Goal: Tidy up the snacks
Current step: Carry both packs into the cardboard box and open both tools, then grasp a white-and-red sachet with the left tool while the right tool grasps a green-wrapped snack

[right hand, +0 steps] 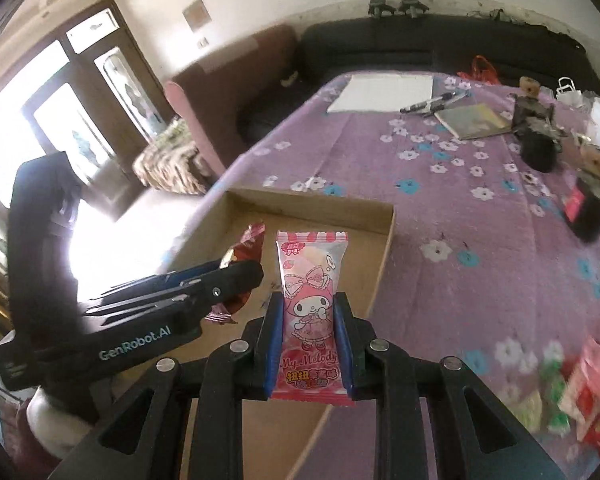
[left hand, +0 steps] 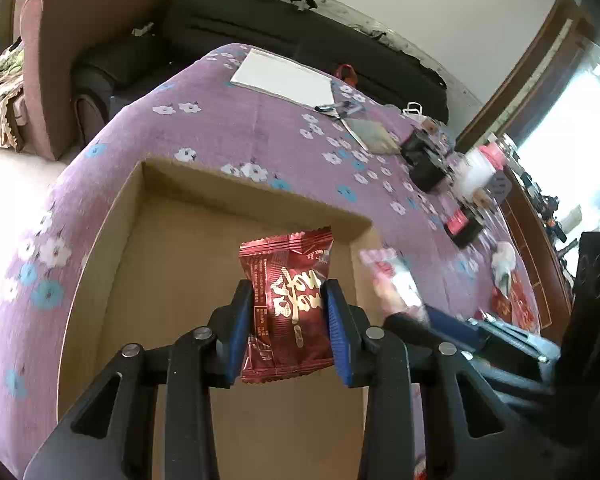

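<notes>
My left gripper is shut on a dark red snack packet and holds it above the open cardboard box. My right gripper is shut on a pink My Melody snack packet, held over the box near its right wall. The left gripper shows in the right wrist view, to the left, with the red packet in it. The pink packet appears blurred at the right in the left wrist view. The box floor looks bare.
The box sits on a purple flowered tablecloth. Several loose snacks lie at the right. Farther back are a white sheet, pens, a notebook and dark jars. A sofa stands behind.
</notes>
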A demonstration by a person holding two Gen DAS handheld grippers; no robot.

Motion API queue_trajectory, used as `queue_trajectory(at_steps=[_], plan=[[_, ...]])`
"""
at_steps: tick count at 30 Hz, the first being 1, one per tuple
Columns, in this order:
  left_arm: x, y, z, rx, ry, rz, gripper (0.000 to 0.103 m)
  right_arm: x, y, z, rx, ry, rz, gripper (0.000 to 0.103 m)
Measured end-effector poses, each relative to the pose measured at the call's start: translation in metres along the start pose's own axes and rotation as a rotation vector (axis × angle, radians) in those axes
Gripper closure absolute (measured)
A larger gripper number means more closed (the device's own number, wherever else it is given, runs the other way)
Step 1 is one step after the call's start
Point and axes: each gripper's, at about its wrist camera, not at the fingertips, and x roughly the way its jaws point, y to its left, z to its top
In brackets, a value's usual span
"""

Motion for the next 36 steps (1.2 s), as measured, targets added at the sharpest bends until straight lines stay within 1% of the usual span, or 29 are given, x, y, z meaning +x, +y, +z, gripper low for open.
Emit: queue_trajectory(at_steps=[5, 8, 9, 11, 12, 14, 16, 18, 20, 22, 23, 26, 29, 33, 36], plan=[[0.016, 0.004, 0.010, -0.010, 0.007, 0.028, 0.070, 0.028, -0.006, 0.009, 0.012, 0.028, -0.037, 0.079], [0.025, 0.009, 0.014, -0.028, 0.008, 0.045, 0.068, 0.036, -0.008, 0.013, 0.008, 0.018, -0.066, 0.078], [0.026, 0.011, 0.015, -0.040, 0.011, 0.054, 0.068, 0.038, -0.009, 0.015, 0.007, 0.008, -0.075, 0.075], [0.027, 0.018, 0.015, -0.084, 0.027, 0.056, 0.068, 0.036, -0.011, 0.018, 0.013, -0.002, -0.077, 0.074], [0.024, 0.020, 0.014, -0.097, 0.029, 0.052, 0.068, 0.032, -0.012, 0.019, 0.020, -0.008, -0.070, 0.074], [0.012, 0.019, 0.011, -0.087, 0.008, 0.054, 0.068, 0.020, -0.016, 0.019, 0.030, -0.032, -0.057, 0.071], [-0.008, 0.013, 0.005, -0.059, -0.018, 0.054, 0.068, -0.002, -0.024, 0.017, 0.035, -0.064, -0.038, 0.063], [-0.028, 0.005, -0.004, -0.033, -0.036, 0.025, 0.068, -0.029, -0.039, 0.008, 0.046, -0.090, -0.034, 0.062], [-0.048, -0.007, -0.018, 0.012, -0.044, 0.005, 0.067, -0.048, -0.057, -0.001, 0.063, -0.094, -0.038, 0.062], [-0.064, -0.024, -0.035, 0.072, -0.052, -0.010, 0.053, -0.067, -0.081, -0.018, 0.091, -0.087, -0.051, 0.062], [-0.071, -0.034, -0.046, 0.108, -0.054, -0.019, 0.052, -0.077, -0.095, -0.030, 0.113, -0.081, -0.047, 0.062], [-0.081, -0.064, -0.075, 0.218, -0.031, -0.043, 0.052, -0.092, -0.123, -0.060, 0.165, -0.048, -0.029, 0.058], [-0.079, -0.094, -0.106, 0.330, 0.003, -0.053, 0.052, -0.093, -0.140, -0.084, 0.210, -0.019, -0.020, 0.058], [-0.079, -0.128, -0.149, 0.505, 0.004, -0.011, 0.052, -0.083, -0.152, -0.102, 0.298, 0.027, 0.023, 0.058], [-0.080, -0.141, -0.168, 0.576, 0.008, -0.025, 0.052, -0.073, -0.149, -0.105, 0.334, 0.038, 0.019, 0.058]])
